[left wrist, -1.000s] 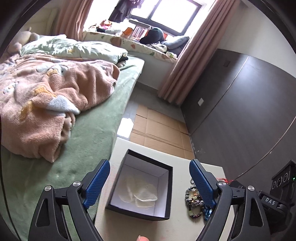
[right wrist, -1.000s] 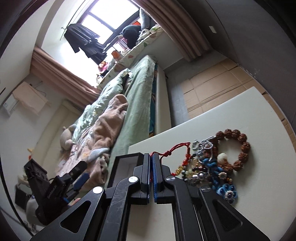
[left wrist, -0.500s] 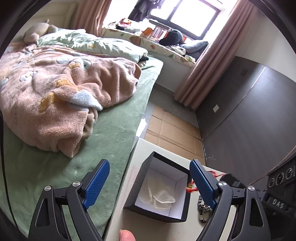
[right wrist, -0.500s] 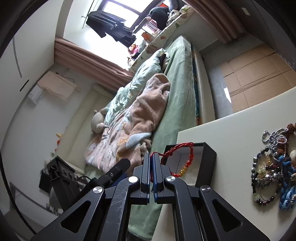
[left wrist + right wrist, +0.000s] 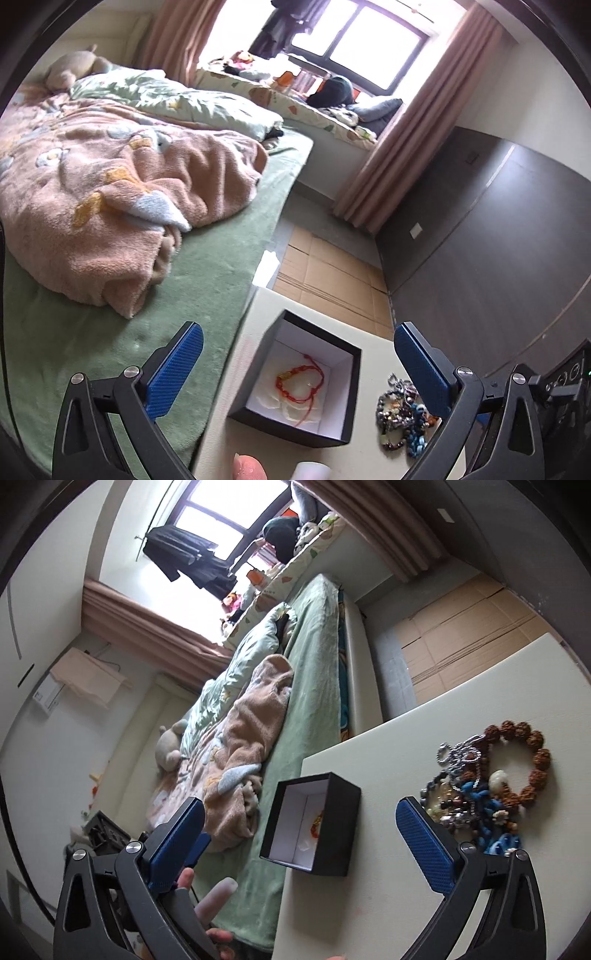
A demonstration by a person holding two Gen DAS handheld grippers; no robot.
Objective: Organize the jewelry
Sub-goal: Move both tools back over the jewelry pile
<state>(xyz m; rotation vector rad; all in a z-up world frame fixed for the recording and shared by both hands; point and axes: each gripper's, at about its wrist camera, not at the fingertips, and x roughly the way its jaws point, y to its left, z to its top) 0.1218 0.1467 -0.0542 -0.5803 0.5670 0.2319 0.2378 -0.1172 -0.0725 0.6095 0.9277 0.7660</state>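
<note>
A black box (image 5: 351,398) with a white lining stands on the cream table (image 5: 373,350). A red string bracelet (image 5: 300,381) lies inside it. To its right is a heap of bead bracelets (image 5: 402,413). My left gripper (image 5: 298,334) hovers in front of the box, its jaws opening with nothing between them. In the right wrist view the box (image 5: 343,834) shows a bit of the red bracelet (image 5: 317,821), and the bead heap (image 5: 480,786) lies right of it. My right gripper (image 5: 300,805) is short of the box, jaws opening and empty.
A bed with a green sheet (image 5: 110,332) and a pink blanket (image 5: 110,206) borders the table's left edge. Flattened cardboard (image 5: 325,266) covers the floor beyond. A dark wall panel (image 5: 480,240) stands to the right. A person's fingers (image 5: 218,890) show at the lower left.
The right gripper, shut on the red string bracelet before, has opened and pulled back. The bracelet now lies in the box. The left gripper's jaws have spread a little.
</note>
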